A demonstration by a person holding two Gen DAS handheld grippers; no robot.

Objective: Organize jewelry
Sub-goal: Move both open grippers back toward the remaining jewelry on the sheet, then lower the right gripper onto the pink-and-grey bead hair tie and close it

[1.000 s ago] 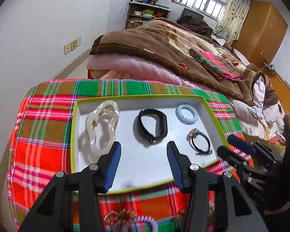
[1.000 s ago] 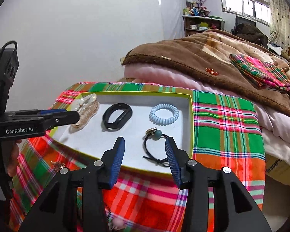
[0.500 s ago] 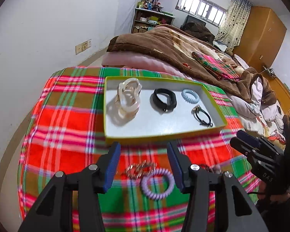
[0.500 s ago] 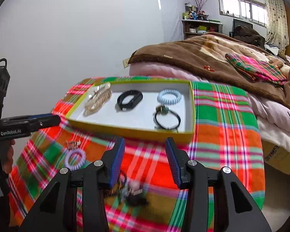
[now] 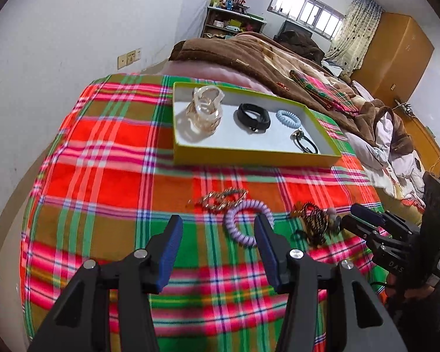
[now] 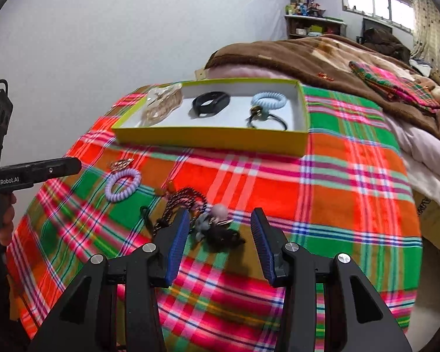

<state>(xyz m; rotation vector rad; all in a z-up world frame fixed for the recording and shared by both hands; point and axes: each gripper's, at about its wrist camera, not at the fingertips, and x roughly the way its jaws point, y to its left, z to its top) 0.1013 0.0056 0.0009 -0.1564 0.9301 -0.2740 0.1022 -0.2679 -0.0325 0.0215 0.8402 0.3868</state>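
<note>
A yellow-green tray on the plaid cloth holds a clear chain bracelet, a black band, a blue coil tie and a black hair tie. On the cloth lie a gold chain, a purple coil tie and a tangle of dark hair ties with beads. My left gripper is open, just before the purple tie. My right gripper is open around the dark tangle and shows in the left view.
The table's plaid cloth drops off at the left and near edges. A bed with a brown blanket lies behind the tray. A white wall stands to the left.
Both grippers have drawn back from over the tray toward the near part of the table. The loose pieces on the cloth have come into view in front of the open fingers.
</note>
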